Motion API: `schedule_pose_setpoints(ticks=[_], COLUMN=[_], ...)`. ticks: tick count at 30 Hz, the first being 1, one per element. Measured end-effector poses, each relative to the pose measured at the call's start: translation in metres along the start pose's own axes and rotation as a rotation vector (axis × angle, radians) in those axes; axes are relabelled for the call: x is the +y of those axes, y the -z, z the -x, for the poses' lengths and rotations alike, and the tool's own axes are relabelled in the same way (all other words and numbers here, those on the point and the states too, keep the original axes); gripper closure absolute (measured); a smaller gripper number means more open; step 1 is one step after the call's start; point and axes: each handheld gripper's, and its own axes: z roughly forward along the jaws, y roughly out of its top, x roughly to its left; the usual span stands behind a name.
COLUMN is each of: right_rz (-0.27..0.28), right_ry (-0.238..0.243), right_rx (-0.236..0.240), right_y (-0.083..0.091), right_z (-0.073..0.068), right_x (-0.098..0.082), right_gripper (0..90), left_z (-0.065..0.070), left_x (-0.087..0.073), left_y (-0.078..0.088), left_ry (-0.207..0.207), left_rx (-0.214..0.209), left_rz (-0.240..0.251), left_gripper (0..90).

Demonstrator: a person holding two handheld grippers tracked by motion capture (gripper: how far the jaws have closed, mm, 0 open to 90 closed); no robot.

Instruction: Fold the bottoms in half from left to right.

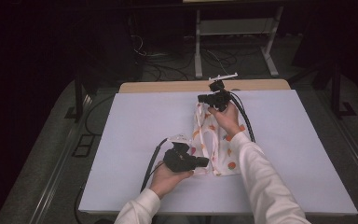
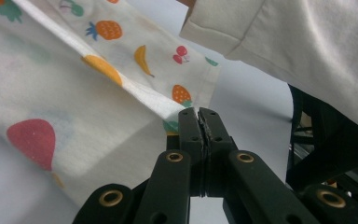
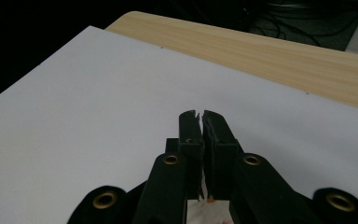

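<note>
Fruit-print cloth [image 1: 216,144] lies mid desk [image 1: 121,140], stretched betw. both grippers; left gripper [image 1: 204,162] at cloth's near end, jaws clamped on its fold; right gripper [image 1: 201,98] at far end, jaws closed on cloth edge.

We see the desk [image 1: 135,140] evenly lit from above, soft shadows only, its surroundings falling into near black. High view slightly soft, corners vignetted. In both gripper views the near linkages blur; no glare.
</note>
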Motion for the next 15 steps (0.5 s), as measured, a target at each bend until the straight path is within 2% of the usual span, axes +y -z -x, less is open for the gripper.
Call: schedule_pose_setpoints(ticks=[6, 15], right_rz=[0.005, 0.013], right_ry=[-0.025, -0.031], right_rx=[0.007, -0.017], right_y=[0.007, 0.018], right_z=[0.012, 0.021], right_x=[0.001, 0.003], right_gripper=[85.8, 86.0], left_z=[0.003, 0.015], left_x=[0.005, 0.023], left_y=[-0.009, -0.024], left_ry=[-0.002, -0.034], left_rx=[-0.011, -0.033], left_rz=[-0.007, -0.012], left_gripper=[87.6, 87.7])
